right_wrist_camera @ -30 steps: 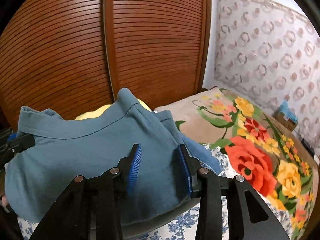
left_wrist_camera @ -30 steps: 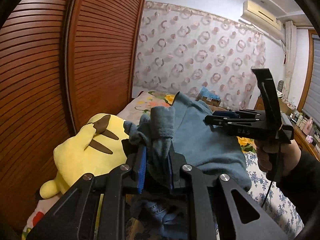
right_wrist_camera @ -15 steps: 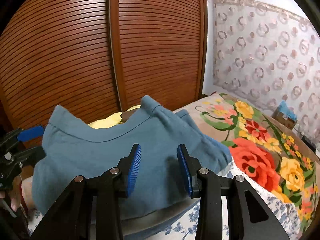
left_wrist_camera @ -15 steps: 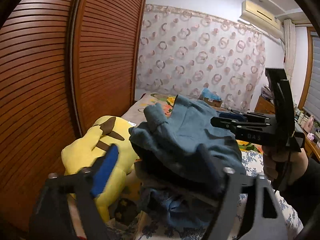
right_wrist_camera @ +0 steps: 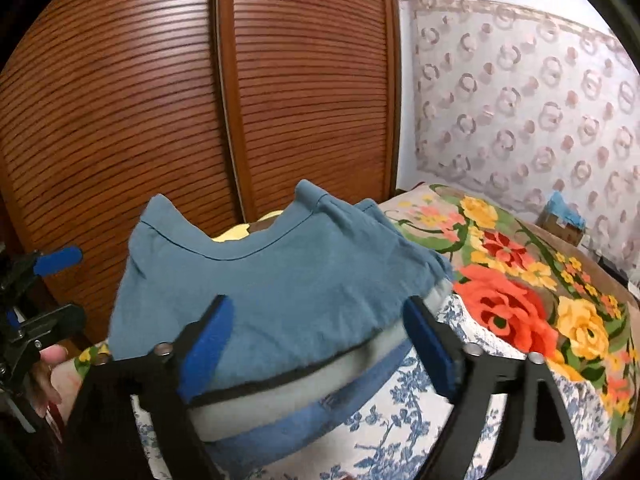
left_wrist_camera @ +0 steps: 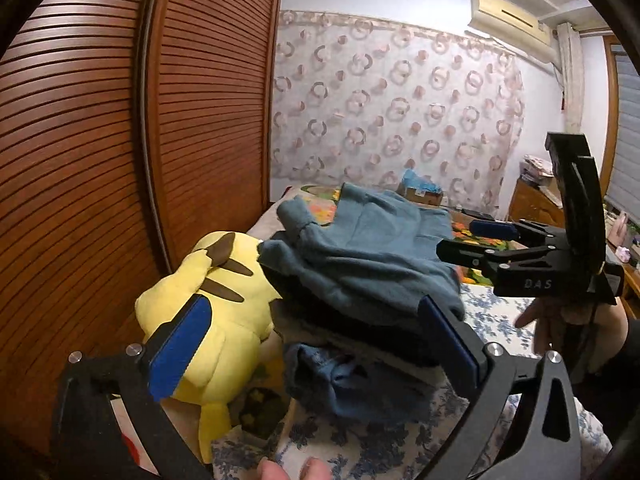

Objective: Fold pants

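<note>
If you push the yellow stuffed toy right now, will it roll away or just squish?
Probably squish: the yellow stuffed toy looks soft and puffy. It likely feels light. It seems unlikely to roll, lying slumped against the wooden door.

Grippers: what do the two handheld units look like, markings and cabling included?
Both are black plate-frame units with silver bolts and blue finger pads. The left gripper shows its pads angled on splayed black fingers. The right gripper carries white "DAS" lettering, a tall curved black bracket and a dark cable by the hand, which wears a dark sleeve.
</note>
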`<action>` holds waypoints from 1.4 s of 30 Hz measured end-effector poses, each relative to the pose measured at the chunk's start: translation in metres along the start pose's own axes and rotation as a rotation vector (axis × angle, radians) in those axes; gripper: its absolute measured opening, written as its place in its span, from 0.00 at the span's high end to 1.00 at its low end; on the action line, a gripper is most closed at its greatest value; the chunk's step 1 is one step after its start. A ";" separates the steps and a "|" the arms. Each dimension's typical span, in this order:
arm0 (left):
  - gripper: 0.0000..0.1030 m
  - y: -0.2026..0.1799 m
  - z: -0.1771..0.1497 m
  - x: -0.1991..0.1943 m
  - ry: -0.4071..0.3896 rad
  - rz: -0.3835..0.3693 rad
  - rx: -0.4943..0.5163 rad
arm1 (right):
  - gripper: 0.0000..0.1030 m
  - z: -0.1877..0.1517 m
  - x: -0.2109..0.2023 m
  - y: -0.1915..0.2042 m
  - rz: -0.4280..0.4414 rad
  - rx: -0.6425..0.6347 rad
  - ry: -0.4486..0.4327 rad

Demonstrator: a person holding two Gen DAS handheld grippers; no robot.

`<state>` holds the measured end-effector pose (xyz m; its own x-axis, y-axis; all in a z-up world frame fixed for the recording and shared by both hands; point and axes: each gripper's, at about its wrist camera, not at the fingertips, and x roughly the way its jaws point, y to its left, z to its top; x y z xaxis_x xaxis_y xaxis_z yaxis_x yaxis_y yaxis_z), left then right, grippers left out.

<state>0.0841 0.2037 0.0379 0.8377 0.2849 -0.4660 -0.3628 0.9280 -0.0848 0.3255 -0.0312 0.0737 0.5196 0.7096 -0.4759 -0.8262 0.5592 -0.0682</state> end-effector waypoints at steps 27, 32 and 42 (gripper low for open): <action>0.00 -0.082 -0.020 -0.036 0.015 -0.184 0.113 | 0.08 -0.078 -0.148 0.044 -0.233 0.140 -0.054; 0.00 -0.102 -0.027 -0.043 0.025 -0.217 0.136 | 0.08 -0.091 -0.174 0.063 -0.283 0.171 -0.073; 0.00 -0.134 -0.043 -0.054 0.040 -0.277 0.175 | 0.08 -0.122 -0.214 0.096 -0.407 0.244 -0.095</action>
<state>0.0700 0.0534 0.0366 0.8767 0.0092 -0.4810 -0.0448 0.9970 -0.0627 0.1087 -0.1814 0.0618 0.8172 0.4416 -0.3703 -0.4820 0.8760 -0.0191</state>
